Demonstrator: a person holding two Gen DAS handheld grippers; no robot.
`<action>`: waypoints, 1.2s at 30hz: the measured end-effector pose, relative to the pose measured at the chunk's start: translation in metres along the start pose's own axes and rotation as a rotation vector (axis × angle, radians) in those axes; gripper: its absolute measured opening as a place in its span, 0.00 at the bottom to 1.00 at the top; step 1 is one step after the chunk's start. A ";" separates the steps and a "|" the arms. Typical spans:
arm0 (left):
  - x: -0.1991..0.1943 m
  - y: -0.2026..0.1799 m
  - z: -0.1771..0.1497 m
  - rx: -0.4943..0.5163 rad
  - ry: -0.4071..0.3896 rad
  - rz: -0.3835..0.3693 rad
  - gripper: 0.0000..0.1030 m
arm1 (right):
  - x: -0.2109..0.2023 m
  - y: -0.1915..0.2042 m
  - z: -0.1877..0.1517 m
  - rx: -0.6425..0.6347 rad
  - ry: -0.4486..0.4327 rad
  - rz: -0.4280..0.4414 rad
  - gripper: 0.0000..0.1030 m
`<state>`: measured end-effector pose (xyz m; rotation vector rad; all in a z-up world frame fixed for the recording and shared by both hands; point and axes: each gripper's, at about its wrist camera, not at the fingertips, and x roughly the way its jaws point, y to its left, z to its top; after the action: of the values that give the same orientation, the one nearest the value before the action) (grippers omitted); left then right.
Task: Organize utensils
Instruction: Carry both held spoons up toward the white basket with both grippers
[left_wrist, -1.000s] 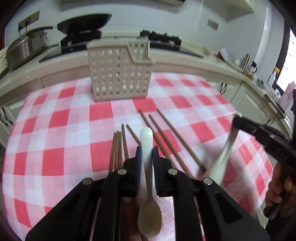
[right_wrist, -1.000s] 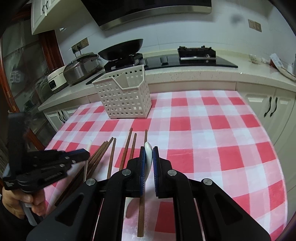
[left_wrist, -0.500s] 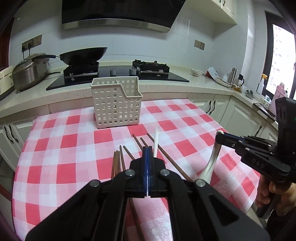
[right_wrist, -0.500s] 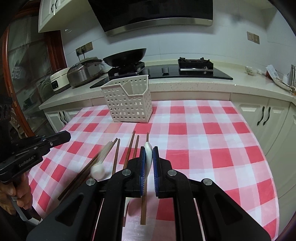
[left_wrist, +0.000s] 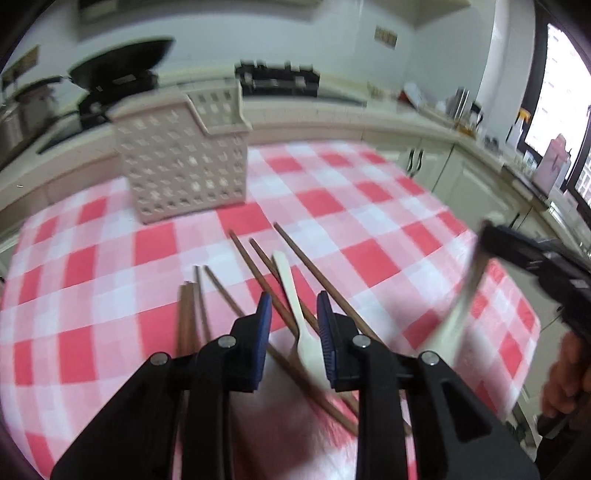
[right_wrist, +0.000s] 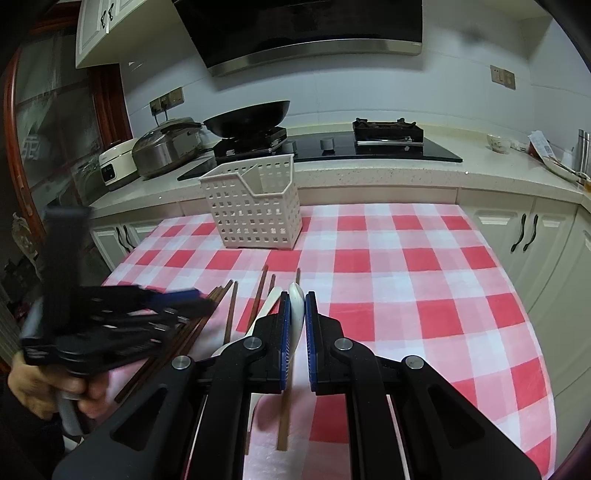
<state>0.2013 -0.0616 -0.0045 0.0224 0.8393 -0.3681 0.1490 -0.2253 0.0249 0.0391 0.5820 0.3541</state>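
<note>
My left gripper (left_wrist: 293, 314) is open, low over the table, above a white spoon (left_wrist: 295, 314) that lies across several brown chopsticks (left_wrist: 255, 266). My right gripper (right_wrist: 295, 317) is shut on a second white spoon (right_wrist: 295, 302) and holds it above the table; in the left wrist view that spoon (left_wrist: 454, 317) hangs blurred at the right. A white perforated utensil basket (right_wrist: 255, 206) stands at the back of the table, also in the left wrist view (left_wrist: 181, 162). In the right wrist view the left gripper (right_wrist: 177, 299) is at the left, over the chopsticks (right_wrist: 231, 314).
A red and white checked cloth (right_wrist: 406, 280) covers the table. Behind it runs a counter with a hob, a black wok (right_wrist: 251, 118) and a rice cooker (right_wrist: 166, 147). White cabinets (right_wrist: 524, 236) stand at the right.
My left gripper has opened and dropped toward the table; its spoon now lies on the chopsticks. The right gripper still grips its spoon and has barely moved.
</note>
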 end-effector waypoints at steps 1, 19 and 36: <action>0.013 0.000 0.004 0.004 0.018 0.011 0.24 | 0.001 -0.001 0.002 0.000 -0.003 -0.005 0.08; 0.093 -0.008 0.020 0.073 0.135 0.096 0.13 | 0.021 -0.028 0.012 0.024 0.009 -0.022 0.08; -0.009 0.004 0.023 -0.009 -0.096 0.058 0.06 | 0.022 -0.015 0.014 0.005 0.007 -0.014 0.08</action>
<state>0.2135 -0.0588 0.0171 0.0208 0.7435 -0.3086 0.1786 -0.2308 0.0225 0.0387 0.5899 0.3392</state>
